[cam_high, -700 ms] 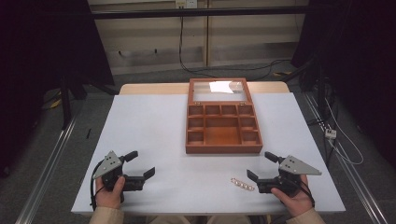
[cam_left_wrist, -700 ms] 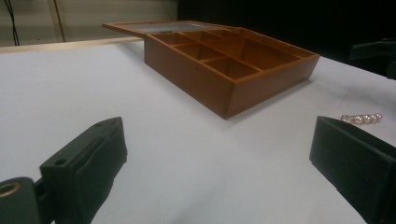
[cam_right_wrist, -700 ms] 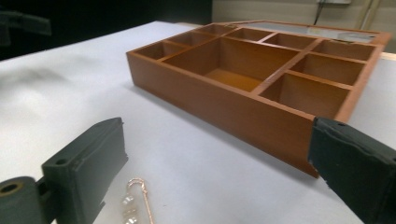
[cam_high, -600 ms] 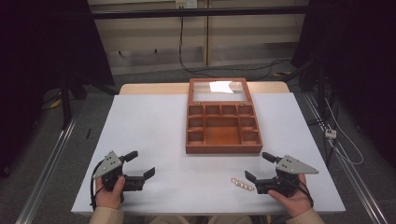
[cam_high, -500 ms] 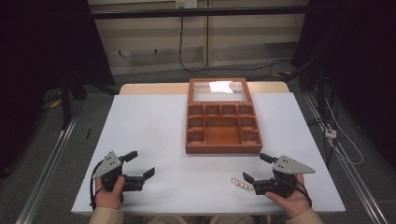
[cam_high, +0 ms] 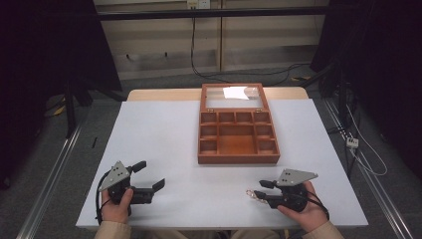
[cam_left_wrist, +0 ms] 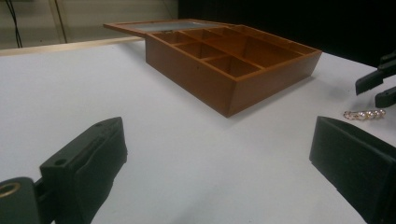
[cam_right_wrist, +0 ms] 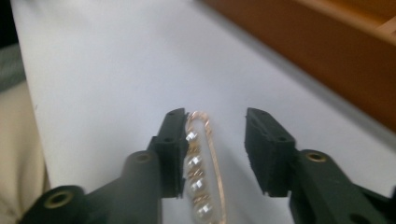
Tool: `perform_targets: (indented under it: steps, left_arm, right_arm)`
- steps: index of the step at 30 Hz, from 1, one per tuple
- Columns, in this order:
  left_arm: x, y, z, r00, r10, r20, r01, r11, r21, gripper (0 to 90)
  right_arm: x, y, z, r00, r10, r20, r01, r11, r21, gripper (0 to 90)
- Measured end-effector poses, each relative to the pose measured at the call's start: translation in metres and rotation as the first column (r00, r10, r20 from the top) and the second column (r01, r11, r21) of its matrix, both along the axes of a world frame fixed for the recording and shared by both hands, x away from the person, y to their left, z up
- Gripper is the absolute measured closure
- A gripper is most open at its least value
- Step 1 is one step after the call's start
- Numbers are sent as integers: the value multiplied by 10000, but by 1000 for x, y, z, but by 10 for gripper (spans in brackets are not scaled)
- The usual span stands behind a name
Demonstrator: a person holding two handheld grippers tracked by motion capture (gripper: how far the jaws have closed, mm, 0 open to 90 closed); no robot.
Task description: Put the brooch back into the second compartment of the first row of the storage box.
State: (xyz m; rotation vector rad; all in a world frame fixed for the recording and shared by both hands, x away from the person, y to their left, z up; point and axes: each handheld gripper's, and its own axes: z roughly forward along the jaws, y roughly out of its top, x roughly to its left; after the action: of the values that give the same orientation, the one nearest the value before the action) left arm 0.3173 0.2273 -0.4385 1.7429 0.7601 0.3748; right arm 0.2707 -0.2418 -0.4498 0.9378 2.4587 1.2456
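Gold-toned and set with a row of pearly beads, the hair clip (cam_right_wrist: 201, 168) lies flat on the white worktop (cam_high: 169, 144) near its front edge, between the spread jaws of the right tongs (cam_right_wrist: 212, 140). One jaw already touches the beaded side; the other stands apart from the wire side, so nothing is gripped yet. To take it cleanly, I would centre the jaws across the clip's narrow width, keep them low against the surface, and close slowly so the thin piece does not skate away or flip up. Squeezing on the beads alone looks likely to let it slip.

Beyond it sits the wooden jewellery box (cam_high: 238, 137), lid laid back, its compartments looking bare, well apart from the clip. Between them the surface looks bare, so nothing blocks a path, though the box's front wall must be cleared from above. At the other front corner, the left tongs (cam_high: 148, 180) rest released, holding nothing, well apart from the work.
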Motion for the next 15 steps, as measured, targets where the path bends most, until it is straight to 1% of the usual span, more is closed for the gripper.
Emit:
perform_targets:
  steps: [1,3,4,5,6,7,8,10,13,15]
  left_arm:
    - [0,0,0,10000,0,1,0,10000,-2,37]
    - [0,0,0,10000,-2,17,2,10000,22,37]
    - [0,0,0,10000,-1,15,1,10000,45,37]
    - [0,0,0,10000,-24,9,24,10000,80,38]
    - [0,0,0,10000,-24,9,24,10000,80,37]
    - [0,-1,0,10000,-14,-15,15,10000,54,37]
    - [0,-1,0,10000,-25,-15,25,10000,74,37]
    - [0,-2,0,10000,-30,-8,30,9999,105,37]
    - [0,-1,0,10000,-10,30,10,9999,112,37]
    - [0,-1,1,10000,12,41,-12,9999,105,37]
  right_arm:
    - [0,2,-2,9998,127,-162,-129,9998,-172,624]
    - [-1,5,-5,9987,276,-435,-299,9981,-534,682]
    - [-1,5,-6,9972,383,-635,-430,9962,-753,689]
    - [-2,5,-7,9975,394,-586,-441,9958,-807,700]
    - [-2,6,-7,9974,287,-654,-339,9962,-799,725]
    - [-2,6,-6,9975,179,-680,-238,9960,-862,773]
    - [-1,6,-5,9978,124,-652,-187,9952,-958,799]
    - [1,6,-5,9970,221,-740,-292,9949,-964,801]
    - [4,3,-6,9950,223,-969,-282,9978,-602,802]
    - [6,2,-4,9957,224,-898,-275,9980,-565,802]
